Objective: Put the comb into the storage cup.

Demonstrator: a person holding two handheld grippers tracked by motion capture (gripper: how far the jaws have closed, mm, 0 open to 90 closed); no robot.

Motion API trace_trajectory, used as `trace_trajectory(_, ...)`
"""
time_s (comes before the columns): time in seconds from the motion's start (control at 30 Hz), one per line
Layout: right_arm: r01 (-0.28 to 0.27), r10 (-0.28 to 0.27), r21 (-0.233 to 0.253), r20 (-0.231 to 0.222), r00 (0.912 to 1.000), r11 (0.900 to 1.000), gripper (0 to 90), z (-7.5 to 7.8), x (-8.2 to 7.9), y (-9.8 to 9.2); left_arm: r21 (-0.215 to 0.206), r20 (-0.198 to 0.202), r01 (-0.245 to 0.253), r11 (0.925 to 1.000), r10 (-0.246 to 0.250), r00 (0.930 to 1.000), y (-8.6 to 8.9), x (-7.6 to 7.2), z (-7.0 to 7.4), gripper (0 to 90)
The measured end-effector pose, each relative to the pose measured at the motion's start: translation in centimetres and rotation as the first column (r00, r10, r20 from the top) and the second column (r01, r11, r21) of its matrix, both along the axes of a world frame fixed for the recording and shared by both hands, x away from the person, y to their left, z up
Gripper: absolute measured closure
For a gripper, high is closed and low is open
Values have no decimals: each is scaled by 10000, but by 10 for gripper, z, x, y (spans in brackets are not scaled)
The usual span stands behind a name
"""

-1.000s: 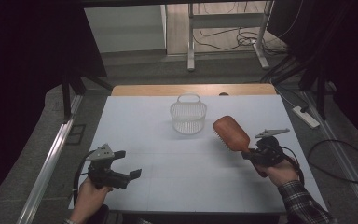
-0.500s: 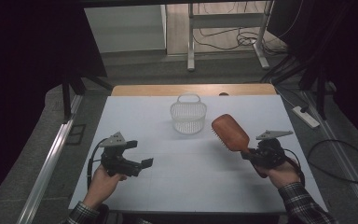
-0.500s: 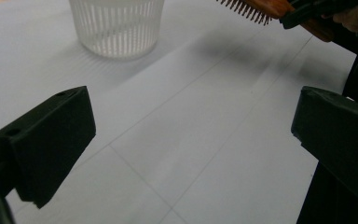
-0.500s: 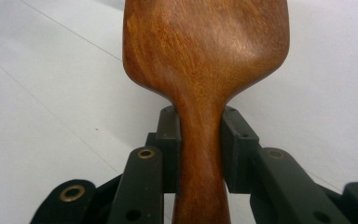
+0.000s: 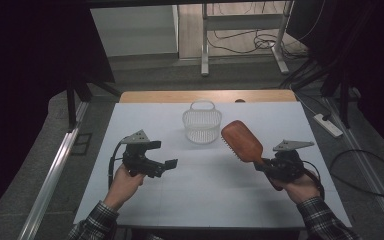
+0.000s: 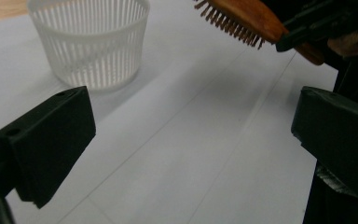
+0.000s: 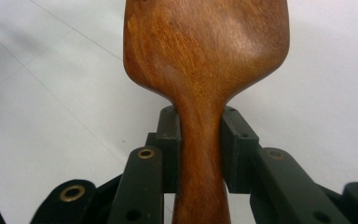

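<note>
Hairbrush [image 5: 242, 141] in wood, held aloft near the centre right of the high view, was clamped by its handle in the right gripper [image 5: 269, 167], whose jaws pressed against both sides of the narrow neck just below the paddle. Seen from the right gripper view, the brush's smooth brown back [image 7: 205, 51] faced the camera and rose toward the top of the frame, with the white table [image 7: 51, 93] spread behind it. Its bristles pointed down and toward the left of the high view — they showed as a row of dark teeth at the upper right of the left gripper view [image 6: 228, 23].

Left of centre in the high view, the left gripper [image 5: 169, 164] was held above the table with its jaws spread wide and nothing between them; in its own view the two black pads [image 6: 46, 140] stood well apart at the frame's edges. A small white slatted basket [image 5: 202, 125] stood upright on the table toward the upper middle — just beside the brush head, apart from both tools.
</note>
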State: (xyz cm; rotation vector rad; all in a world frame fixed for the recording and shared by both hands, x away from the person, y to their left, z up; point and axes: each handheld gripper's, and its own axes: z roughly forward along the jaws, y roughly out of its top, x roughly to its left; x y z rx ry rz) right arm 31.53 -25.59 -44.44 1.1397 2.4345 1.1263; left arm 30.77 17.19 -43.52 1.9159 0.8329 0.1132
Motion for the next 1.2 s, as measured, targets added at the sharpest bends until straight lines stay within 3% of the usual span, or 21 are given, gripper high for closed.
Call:
trace_trajectory(0.23, -249, 243, 287, 190, 9995, 9993, 719, 3, -3, 6, -93, -74, -153, 9998, 152, 9999, -17, 10, 4, 0)
trace_trajectory(0.33, -282, 274, 342, 239, 9993, 9990, 719, 3, -4, 9, -409, -207, -191, 9990, 182, 9996, -22, 14, 5, 0)
trace_trajectory(0.47, -384, 370, 458, 310, 9988, 9982, 719, 4, -5, 12, -634, -233, 58, 9980, -73, 9997, -29, 19, 7, 0)
trace_trajectory(0.8, -676, 650, 614, 436, 9969, 9958, 719, 4, -8, 25, -594, -297, 569, 9966, -588, 9978, -42, 29, 8, 0)
trace_trajectory(0.97, -761, 730, 703, 455, 9963, 9946, 719, 4, -8, 29, -866, -261, 533, 9948, -557, 9981, -47, 31, 6, 0)
trace_trajectory(1.1, -890, 855, 949, 404, 9955, 9915, 719, 4, -9, 35, -1344, -354, 623, 9890, -677, 9971, -55, 29, 2, 0)
trace_trajectory(1.2, -972, 931, 1028, 443, 9947, 9899, 719, 3, -10, 38, -1282, -430, 691, 9893, -751, 9962, -58, 28, 0, 0)
